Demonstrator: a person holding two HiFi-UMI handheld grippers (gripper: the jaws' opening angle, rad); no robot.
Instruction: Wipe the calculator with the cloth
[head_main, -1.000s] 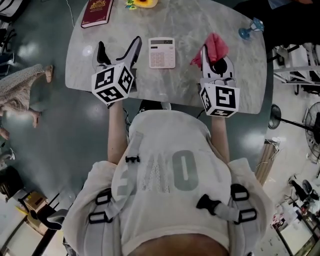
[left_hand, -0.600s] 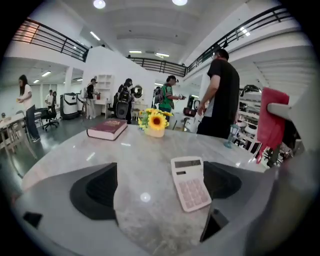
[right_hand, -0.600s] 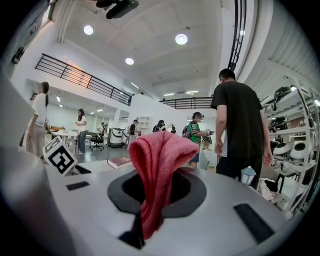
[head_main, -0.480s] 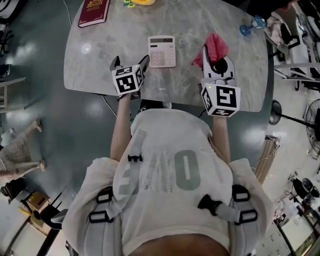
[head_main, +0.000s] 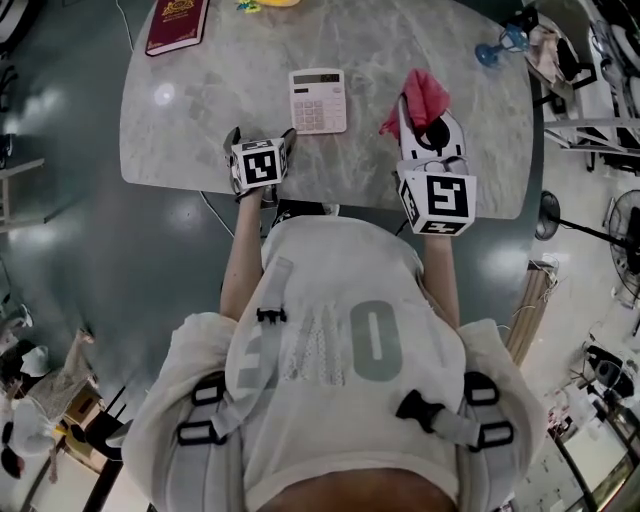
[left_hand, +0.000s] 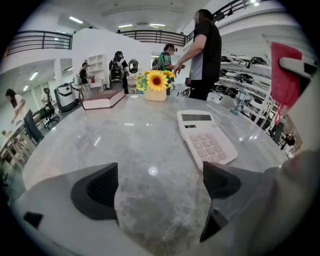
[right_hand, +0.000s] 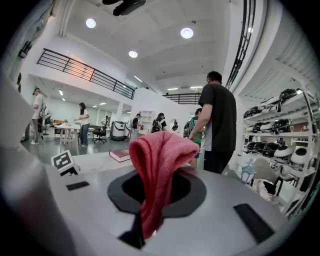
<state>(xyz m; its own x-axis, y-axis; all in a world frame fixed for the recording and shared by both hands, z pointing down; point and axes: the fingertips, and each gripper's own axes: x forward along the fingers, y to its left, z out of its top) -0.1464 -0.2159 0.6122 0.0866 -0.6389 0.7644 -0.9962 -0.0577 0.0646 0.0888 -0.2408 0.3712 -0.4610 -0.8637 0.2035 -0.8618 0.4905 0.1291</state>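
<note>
A white calculator lies flat on the marble table, also seen in the left gripper view as the calculator ahead and to the right. My left gripper rests low near the table's front edge, just below and left of the calculator, open with bare table between its fingers. My right gripper is held above the table to the calculator's right, shut on a red cloth. The cloth bunches up from between the shut jaws.
A dark red book lies at the table's far left. A yellow sunflower pot stands at the far edge, and a blue glass at the far right. People stand beyond the table. A fan is on the floor right.
My left gripper has dropped and moved right, toward the calculator's near left corner. The right gripper with the cloth has stayed about where it was.
</note>
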